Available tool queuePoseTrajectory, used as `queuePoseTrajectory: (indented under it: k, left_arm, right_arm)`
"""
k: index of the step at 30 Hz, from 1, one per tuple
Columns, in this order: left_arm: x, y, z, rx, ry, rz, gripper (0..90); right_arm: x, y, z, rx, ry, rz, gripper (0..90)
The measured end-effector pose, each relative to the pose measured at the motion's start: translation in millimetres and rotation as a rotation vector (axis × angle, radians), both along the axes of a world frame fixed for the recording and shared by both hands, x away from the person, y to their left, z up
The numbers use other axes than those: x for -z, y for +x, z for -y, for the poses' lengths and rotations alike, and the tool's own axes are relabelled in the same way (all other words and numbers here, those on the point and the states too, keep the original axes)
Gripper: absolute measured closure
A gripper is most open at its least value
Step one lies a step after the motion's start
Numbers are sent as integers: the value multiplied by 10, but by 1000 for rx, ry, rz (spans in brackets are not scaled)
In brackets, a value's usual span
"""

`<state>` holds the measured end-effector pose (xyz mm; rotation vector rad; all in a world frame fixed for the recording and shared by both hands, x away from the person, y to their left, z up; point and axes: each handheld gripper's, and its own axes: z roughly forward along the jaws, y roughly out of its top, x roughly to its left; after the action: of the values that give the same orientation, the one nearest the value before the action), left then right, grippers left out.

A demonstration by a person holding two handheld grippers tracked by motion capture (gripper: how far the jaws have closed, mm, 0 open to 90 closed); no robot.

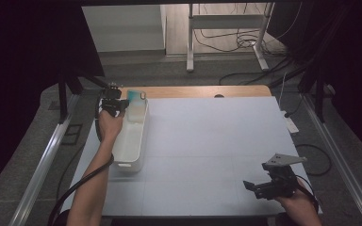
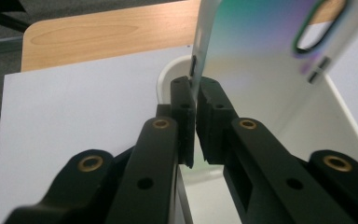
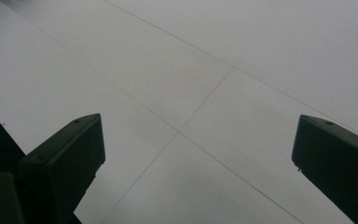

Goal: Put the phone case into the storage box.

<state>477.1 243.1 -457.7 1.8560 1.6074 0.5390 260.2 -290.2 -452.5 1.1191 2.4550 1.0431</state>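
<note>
Left gripper [image 2: 195, 100] pinches the edge of a phone case [image 2: 256, 51], its jaws nearly pressed together with the thin wall between the pads, and we hold it at the far end of the bin [image 1: 140, 141]; in the high view this gripper [image 1: 114, 104] sits just beside the case [image 1: 136, 98], which stands tilted over the bin's far rim. Going from largest to smallest: the table [image 1: 217, 141] is a flat, matte white sheet with faint seams, laid over a wooden top whose far strip shows bare; the bin is a long white plastic tub with rounded corners and smooth walls; the case is a thin, glossy shell shading from teal to violet, with 1 oval camera cutout and small side slots. Our right gripper [image 1: 265, 184] rests at the near right, well apart, jaws spread wide over bare table, as its own view shows [image 3: 196, 140]. We judge the main risk to be the grip: only a narrow lip is caught, and the slick shell could pivot or slip from the pads, dropping outside the bin rather than into it. Squeezing harder could bend the thin wall; a hasty release could leave the case propped on the rim.
</note>
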Motion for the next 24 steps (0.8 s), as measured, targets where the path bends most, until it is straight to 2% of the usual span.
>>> queuePoseTrajectory:
  k: [1,8,12,16,17,18,22,24]
  left_arm:
    - [-9,-7,-9,8,7,19,821]
    - [-45,-22,9,31,17,45,730]
    - [-56,-31,14,35,10,50,690]
    - [-73,-42,9,50,15,51,607]
    - [-78,-47,-1,53,10,55,593]
    - [-82,-57,-14,60,-18,57,574]
    - [-85,-79,-38,71,-46,61,522]
    - [-93,-104,-56,90,-81,61,462]
  right_arm:
    - [-1,0,0,1,2,-3,24]
    - [-1,1,-2,1,-3,-3,24]
    - [0,1,-2,0,0,-3,24]
    - [1,1,-1,-1,-1,0,24]
    - [1,1,-1,-1,-1,-1,24]
    - [-1,1,-1,0,-2,-3,24]
    - [0,1,-3,0,-4,-3,24]
    - [5,6,-4,-3,-4,-3,24]
